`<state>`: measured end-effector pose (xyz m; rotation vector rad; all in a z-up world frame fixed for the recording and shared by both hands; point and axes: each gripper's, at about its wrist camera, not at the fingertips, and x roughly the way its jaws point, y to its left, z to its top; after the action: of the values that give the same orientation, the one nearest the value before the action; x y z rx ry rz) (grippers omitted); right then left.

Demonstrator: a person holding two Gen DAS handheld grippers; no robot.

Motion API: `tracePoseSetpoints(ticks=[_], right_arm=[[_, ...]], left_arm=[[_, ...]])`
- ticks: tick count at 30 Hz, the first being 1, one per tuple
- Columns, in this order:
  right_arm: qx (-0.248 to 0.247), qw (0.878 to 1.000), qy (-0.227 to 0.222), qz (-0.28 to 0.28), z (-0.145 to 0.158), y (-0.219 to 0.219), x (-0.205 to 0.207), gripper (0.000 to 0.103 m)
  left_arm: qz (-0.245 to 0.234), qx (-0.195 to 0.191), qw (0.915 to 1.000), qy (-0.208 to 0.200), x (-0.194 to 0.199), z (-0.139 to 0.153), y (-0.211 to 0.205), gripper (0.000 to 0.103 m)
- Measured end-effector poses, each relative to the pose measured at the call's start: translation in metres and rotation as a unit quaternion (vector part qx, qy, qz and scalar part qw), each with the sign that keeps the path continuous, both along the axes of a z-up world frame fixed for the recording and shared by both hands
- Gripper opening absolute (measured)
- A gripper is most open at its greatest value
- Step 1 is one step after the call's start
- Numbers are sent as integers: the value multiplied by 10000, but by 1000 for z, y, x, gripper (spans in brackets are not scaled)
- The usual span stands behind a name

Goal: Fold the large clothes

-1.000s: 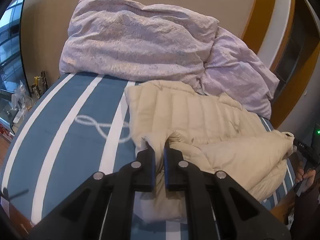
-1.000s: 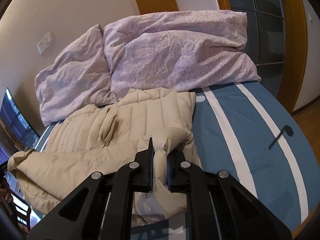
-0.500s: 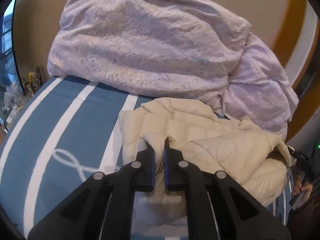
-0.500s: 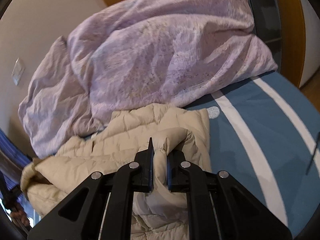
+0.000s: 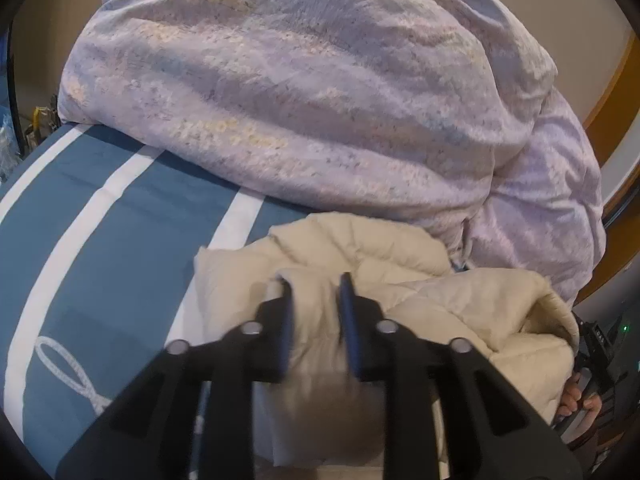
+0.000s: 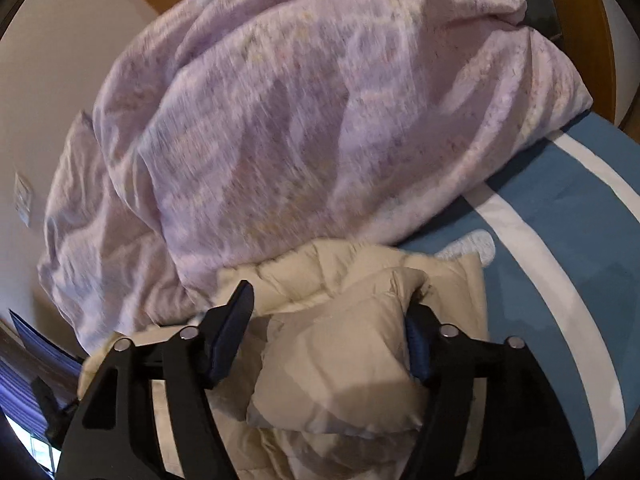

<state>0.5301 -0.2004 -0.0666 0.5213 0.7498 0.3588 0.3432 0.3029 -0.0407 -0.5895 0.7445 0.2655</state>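
Observation:
A cream quilted down jacket (image 5: pixel 360 240) lies folded on the bed, right against the heaped duvet. In the left wrist view my left gripper (image 5: pixel 315 280) stands over the jacket's near edge. Its jaws are opening, and a puffy fold still fills the narrow gap between them. In the right wrist view my right gripper (image 6: pixel 328 304) is opening wide around a bulging fold of the jacket (image 6: pixel 340 368). Its left pad stands clear of the cloth and its right pad just touches it.
A lilac duvet (image 5: pixel 320 100) is piled across the head of the bed, also in the right wrist view (image 6: pixel 300 120). The blue bed cover with white stripes (image 5: pixel 100 220) lies bare to the left, and to the right (image 6: pixel 560 208). A person's hand (image 5: pixel 580 396) shows at the right edge.
Both grippers carried the jacket's edge forward to the duvet while shut on it. Now both pairs of jaws have parted, the right much wider than the left.

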Motion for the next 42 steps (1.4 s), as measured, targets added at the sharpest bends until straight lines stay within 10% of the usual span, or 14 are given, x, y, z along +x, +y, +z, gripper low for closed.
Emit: tracePoseSetpoints(ticks=[5, 23, 42], right_arm=[[-135, 9985, -528, -80, 34, -8, -22, 70], [-821, 9953, -512, 58, 38, -30, -103, 70], [-1965, 9800, -256, 188, 1, 39, -35, 70]], left_arm=[[177, 276, 9991, -263, -11, 29, 1, 62], [-303, 485, 9983, -86, -97, 39, -37, 64], [-193, 1469, 9886, 263, -6, -5, -70, 68]])
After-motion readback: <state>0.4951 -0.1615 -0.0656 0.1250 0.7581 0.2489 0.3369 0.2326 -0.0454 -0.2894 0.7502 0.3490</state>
